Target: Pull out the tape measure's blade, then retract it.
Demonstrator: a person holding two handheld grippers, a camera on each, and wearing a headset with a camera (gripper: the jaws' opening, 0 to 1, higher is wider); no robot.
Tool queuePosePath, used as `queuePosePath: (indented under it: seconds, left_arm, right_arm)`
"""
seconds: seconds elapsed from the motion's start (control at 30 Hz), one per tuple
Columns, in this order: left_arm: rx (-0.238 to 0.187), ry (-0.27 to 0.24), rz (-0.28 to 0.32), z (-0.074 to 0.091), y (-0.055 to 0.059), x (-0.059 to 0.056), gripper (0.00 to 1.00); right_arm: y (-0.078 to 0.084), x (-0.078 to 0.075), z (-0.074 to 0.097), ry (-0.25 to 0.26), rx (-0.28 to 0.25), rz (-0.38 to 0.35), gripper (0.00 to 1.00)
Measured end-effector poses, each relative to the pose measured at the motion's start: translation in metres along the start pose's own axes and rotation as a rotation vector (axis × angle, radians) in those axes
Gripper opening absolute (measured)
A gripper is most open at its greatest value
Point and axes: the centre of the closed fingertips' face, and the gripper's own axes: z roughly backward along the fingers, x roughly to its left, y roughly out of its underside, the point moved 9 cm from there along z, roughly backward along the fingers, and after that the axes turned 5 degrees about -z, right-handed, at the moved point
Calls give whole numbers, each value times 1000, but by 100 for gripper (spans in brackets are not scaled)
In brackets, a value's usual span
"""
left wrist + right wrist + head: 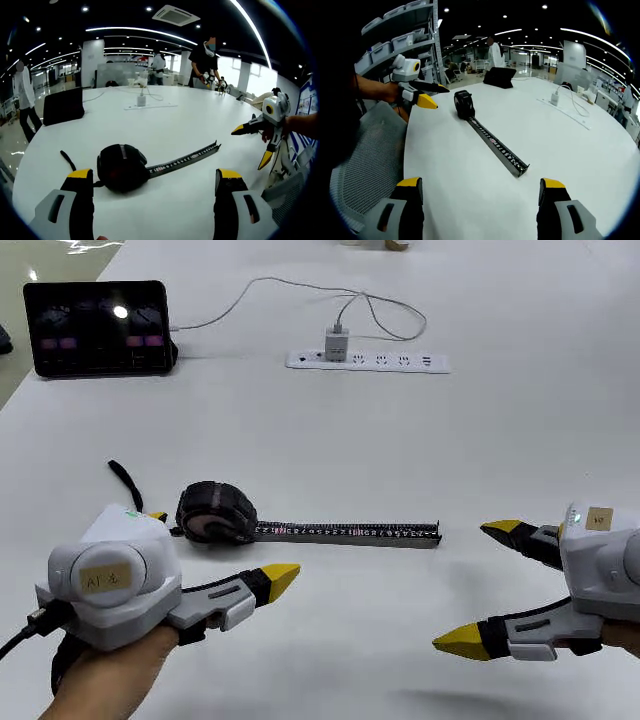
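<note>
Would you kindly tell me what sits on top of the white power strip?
A white charger stands plugged into the power strip near one end, its white cable running toward the dark tablet. The socket under the charger is covered.

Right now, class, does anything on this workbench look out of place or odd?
Only the tape measure: its blade lies pulled out flat on the table, with nothing holding it. Nothing else stands out.
</note>
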Motion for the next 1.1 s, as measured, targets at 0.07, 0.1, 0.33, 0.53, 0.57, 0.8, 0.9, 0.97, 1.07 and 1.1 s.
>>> queuePosePath:
  seconds: [0.07, 0.1, 0.33, 0.53, 0.57, 0.8, 0.9, 0.97, 1.07, 1.1]
  left_arm:
    - [0, -6, 8, -2, 0, 2, 99]
    - [-1, -10, 10, -3, -1, 3, 99]
    - [0, -33, 20, -10, -4, 9, 97]
    - [-1, -57, 26, -17, -6, 14, 95]
    - [0, -59, 28, -18, -6, 14, 95]
    - [9, -82, 42, -24, -6, 17, 92]
    - [17, -87, 48, -29, -5, 18, 91]
    - [24, -95, 53, -31, -4, 20, 90]
    - [27, -107, 69, -34, -5, 22, 89]
    - [29, -112, 74, -34, -4, 22, 88]
  right_arm:
    - [-1, -1, 0, -5, 11, 15, 94]
    - [-1, -2, 0, -6, 16, 18, 93]
    - [-2, -8, -5, -22, 42, 39, 88]
    - [-4, -16, -9, -28, 55, 60, 81]
    - [-4, -16, -9, -29, 57, 64, 81]
    - [-7, -25, -12, -23, 61, 95, 73]
    - [-8, -28, -14, -24, 68, 109, 70]
    - [-9, -31, -16, -29, 71, 117, 68]
    - [-11, -35, -17, -36, 78, 132, 64]
    - [-12, -37, -18, -38, 79, 137, 63]
